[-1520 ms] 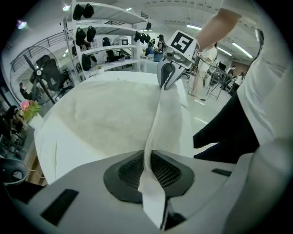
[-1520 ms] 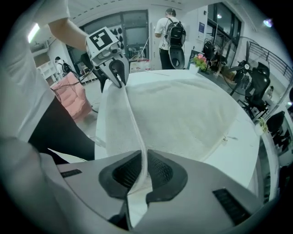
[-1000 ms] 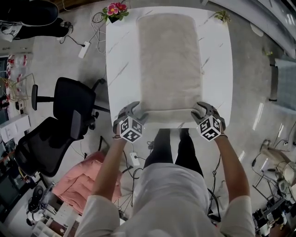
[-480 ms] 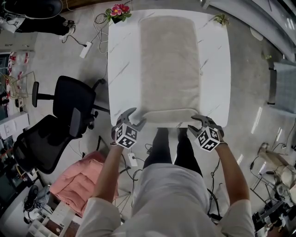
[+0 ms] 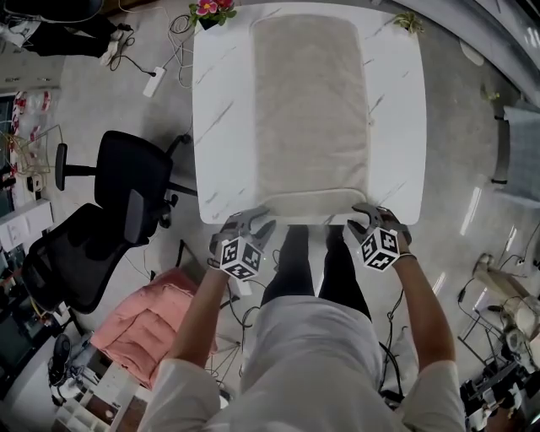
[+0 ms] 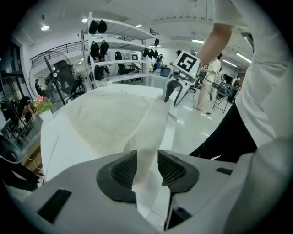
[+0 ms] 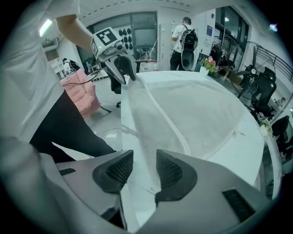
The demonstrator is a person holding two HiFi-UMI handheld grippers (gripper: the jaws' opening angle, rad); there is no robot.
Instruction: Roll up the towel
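Observation:
A beige towel (image 5: pixel 310 101) lies lengthwise on the white marble-patterned table (image 5: pixel 221 101). Its near edge is raised into a ridge between my two grippers. My left gripper (image 5: pixel 253 221) holds the near left corner. In the left gripper view its jaws (image 6: pixel 147 167) have just been closing, and the pads press on the towel (image 6: pixel 114 119) between them. My right gripper (image 5: pixel 363 215) is at the near right corner. Its jaws (image 7: pixel 144 169) have also been closing on the towel (image 7: pixel 197 109). Each gripper view shows the other gripper (image 6: pixel 176 96) (image 7: pixel 123 68) at the far end of the ridge.
Two black office chairs (image 5: pixel 126 181) stand left of the table, with a pink cloth bundle (image 5: pixel 139 325) on the floor nearer me. A flower pot (image 5: pixel 211 8) and a small plant (image 5: pixel 407 21) sit at the table's far corners. A power strip (image 5: pixel 153 82) with cables lies on the floor.
Both grippers have shifted along the table's near edge onto the towel's near corners. Their jaws have narrowed around the cloth, and the near edge now stands up between them.

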